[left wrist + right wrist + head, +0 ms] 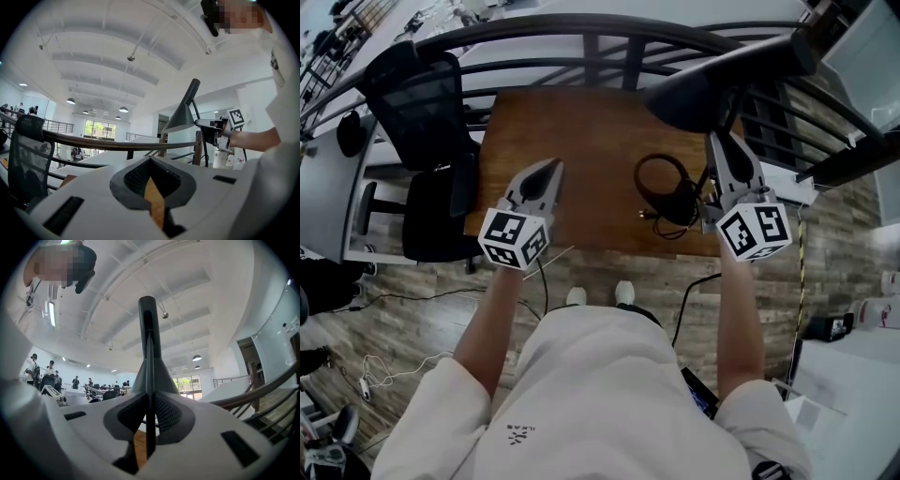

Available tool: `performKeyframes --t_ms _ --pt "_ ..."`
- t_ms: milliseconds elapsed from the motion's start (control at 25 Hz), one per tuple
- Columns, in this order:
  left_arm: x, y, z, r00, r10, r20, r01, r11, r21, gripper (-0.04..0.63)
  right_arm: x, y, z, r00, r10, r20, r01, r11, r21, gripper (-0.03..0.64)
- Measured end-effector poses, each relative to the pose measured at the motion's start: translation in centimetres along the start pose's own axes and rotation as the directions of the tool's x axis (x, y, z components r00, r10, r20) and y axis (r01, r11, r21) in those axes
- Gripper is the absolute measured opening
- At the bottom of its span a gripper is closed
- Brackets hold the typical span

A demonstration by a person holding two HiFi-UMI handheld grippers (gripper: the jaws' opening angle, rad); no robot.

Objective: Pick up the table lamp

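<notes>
The table lamp has a black cone shade (703, 89), a thin black stem and a ring-shaped base (661, 187) over the wooden table (581, 131). My right gripper (719, 141) is shut on the stem just below the shade. In the right gripper view the stem (150, 380) runs upright between the pads of the right gripper (149, 401), and the shade's neck (147, 319) rises above. My left gripper (555, 167) hovers shut and empty over the table's left half. From the left gripper (151, 161) view, the lamp shade (180, 119) and right gripper (211, 129) stand off to the right.
A black office chair (422, 103) stands left of the table. A dark curved railing (581, 37) runs behind the table. A black cord (689, 291) trails from the lamp's base over the table's near edge to the wood floor.
</notes>
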State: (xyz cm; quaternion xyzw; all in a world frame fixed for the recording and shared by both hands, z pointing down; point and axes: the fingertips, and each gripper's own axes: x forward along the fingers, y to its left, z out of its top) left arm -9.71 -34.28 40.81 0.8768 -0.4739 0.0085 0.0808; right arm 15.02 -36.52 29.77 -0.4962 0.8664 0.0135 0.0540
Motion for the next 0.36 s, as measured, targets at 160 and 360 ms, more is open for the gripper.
performKeyframes --t_ms 160,360 --pt "-0.04 0.14 -0.07 1.000 -0.002 0.004 0.002 1.000 0.001 0.008 -0.10 0.20 -0.18 1.000 -0.003 0.007 0.003 1.000 0.011 0.058" --pt "-0.15 0.18 0.03 1.000 -0.002 0.008 0.002 1.000 0.000 0.008 -0.04 0.68 -0.37 1.000 0.005 0.001 -0.005 1.000 0.006 0.058"
